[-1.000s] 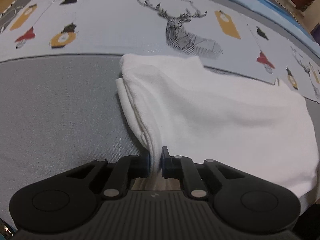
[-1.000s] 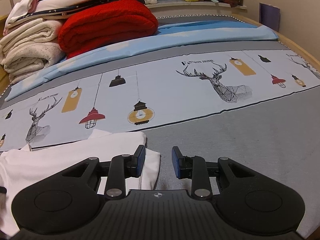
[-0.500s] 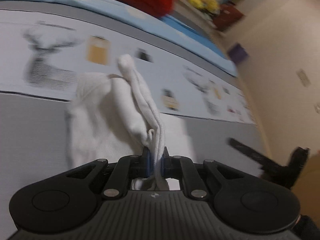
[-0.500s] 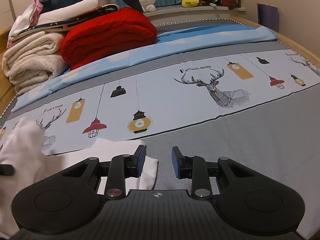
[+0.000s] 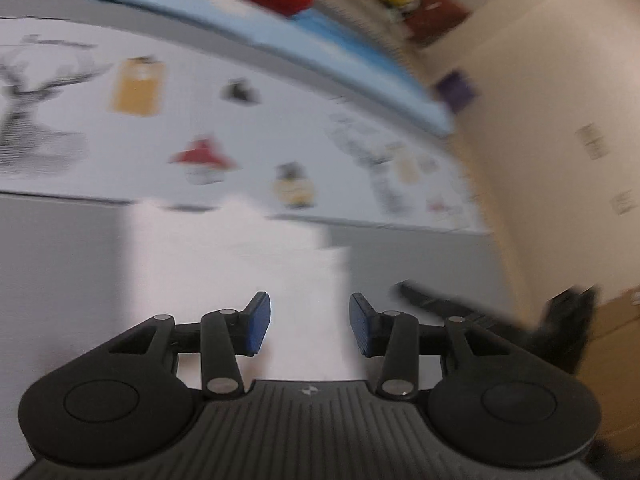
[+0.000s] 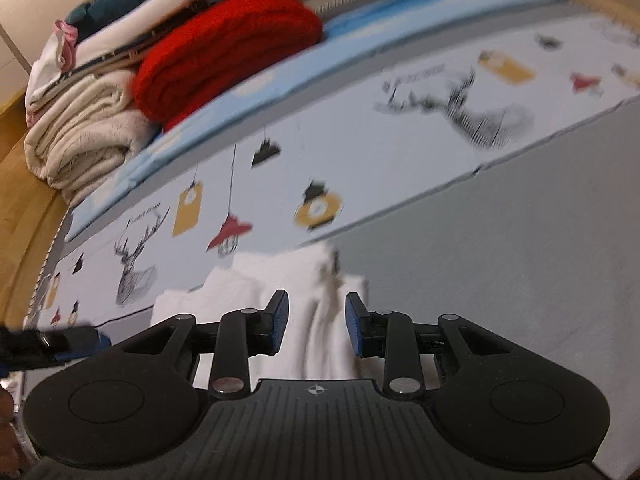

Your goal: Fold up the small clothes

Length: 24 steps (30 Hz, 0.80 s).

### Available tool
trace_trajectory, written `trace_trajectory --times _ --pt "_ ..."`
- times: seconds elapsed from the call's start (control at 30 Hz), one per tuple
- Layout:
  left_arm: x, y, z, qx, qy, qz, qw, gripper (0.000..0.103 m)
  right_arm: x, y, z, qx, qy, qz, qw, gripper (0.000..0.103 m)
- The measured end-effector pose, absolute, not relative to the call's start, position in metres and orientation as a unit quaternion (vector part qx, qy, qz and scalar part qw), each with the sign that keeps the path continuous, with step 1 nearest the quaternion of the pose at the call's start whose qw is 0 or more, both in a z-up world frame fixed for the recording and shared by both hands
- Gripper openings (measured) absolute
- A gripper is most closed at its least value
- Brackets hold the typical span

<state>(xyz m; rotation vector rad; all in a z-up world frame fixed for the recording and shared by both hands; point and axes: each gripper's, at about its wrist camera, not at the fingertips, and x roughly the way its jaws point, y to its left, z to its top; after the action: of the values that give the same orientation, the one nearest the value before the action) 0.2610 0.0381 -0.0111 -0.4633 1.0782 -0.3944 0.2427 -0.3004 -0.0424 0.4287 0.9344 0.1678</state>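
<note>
The white garment (image 6: 280, 292) lay on the grey part of the bed cover (image 6: 520, 260), its far edge reaching the printed band of deer and lamps (image 6: 360, 152). In the right wrist view it was folded into a narrow, bunched stack with soft ridges running away from the camera and a small raised tuft at its far right corner. In the blurred left wrist view it showed as a plain pale block (image 5: 240, 256).

Left of the garment, the left gripper (image 5: 309, 322) had its jaws opening, blue pads well apart, with nothing clamped and the cloth lying below the gap.

Over the garment's near end, the right gripper (image 6: 316, 324) had its jaws opening too, standing apart on either side of a fold without pressing it.

Behind the garment, at the far edge of the bed, sat a red blanket (image 6: 228, 48) beside cream folded towels (image 6: 84, 128).
</note>
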Motion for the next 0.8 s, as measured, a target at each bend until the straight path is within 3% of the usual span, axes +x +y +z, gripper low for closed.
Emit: trace_trajectory --times 0.1,0.37,0.43,0.47,0.67,0.7,0.8 --pt "0.251 0.056 -0.021 -0.179 0.53 -0.151 0.815 0.047 0.255 -0.281 -0.053 0.188 0.471 0.086 0.858 0.041" --pt "0.226 0.08 -0.02 -0.124 0.535 -0.159 0.82 0.047 0.288 -0.252 -0.086 0.158 0.517 0.051 0.84 0.041" --pt "0.221 0.091 -0.018 -0.118 0.533 -0.154 0.823 0.047 0.29 -0.245 -0.088 0.151 0.513 0.059 0.843 0.028" --pt "0.219 0.097 -0.017 -0.119 0.531 -0.151 0.825 0.047 0.289 -0.241 -0.086 0.139 0.508 0.066 0.848 0.007" --pt "0.219 0.105 -0.012 -0.114 0.525 -0.15 0.83 0.047 0.272 -0.256 -0.036 0.144 0.362 0.059 0.919 0.008" --pt "0.219 0.102 -0.012 -0.112 0.527 -0.153 0.829 0.047 0.274 -0.256 -0.039 0.12 0.371 0.034 0.92 0.014" --pt "0.221 0.09 -0.016 -0.098 0.532 -0.164 0.825 0.047 0.282 -0.26 -0.055 0.109 0.42 0.021 0.901 0.016"
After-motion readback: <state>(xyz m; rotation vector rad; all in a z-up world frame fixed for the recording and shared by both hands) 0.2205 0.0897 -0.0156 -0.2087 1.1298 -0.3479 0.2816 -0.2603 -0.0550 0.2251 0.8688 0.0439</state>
